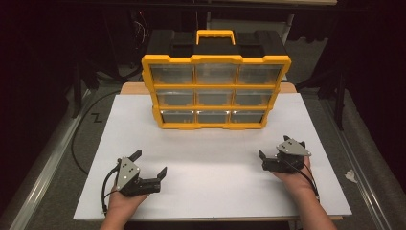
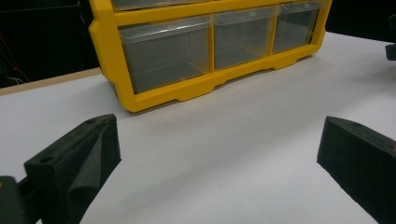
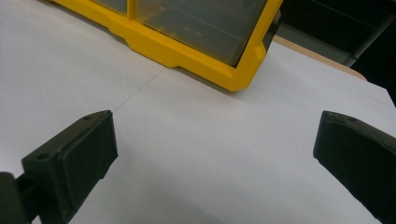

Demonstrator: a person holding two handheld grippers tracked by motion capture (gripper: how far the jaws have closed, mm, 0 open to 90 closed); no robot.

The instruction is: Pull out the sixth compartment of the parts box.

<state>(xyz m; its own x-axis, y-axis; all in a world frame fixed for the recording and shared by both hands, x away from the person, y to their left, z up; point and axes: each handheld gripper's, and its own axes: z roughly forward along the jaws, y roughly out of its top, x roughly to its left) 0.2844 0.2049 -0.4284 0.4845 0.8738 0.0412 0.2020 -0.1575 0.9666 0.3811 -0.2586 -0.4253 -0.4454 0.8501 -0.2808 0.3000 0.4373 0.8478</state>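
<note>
A yellow-framed plastic organiser case with nine clear drawers (image 1: 215, 88) stands upright at the far edge of the white surface (image 1: 215, 191), well apart from both tools. The left hand-held gripper (image 1: 149, 165) and right hand-held gripper (image 1: 274, 152) rest near the surface's near corners, jaws spread wide and empty. Likely risks: a jaw pushing on a drawer front could tip or slide the light case backward, and a clear, smooth drawer front may slip from the pads. Drawer contents, pulls and the case's rear are hard to make out.
</note>
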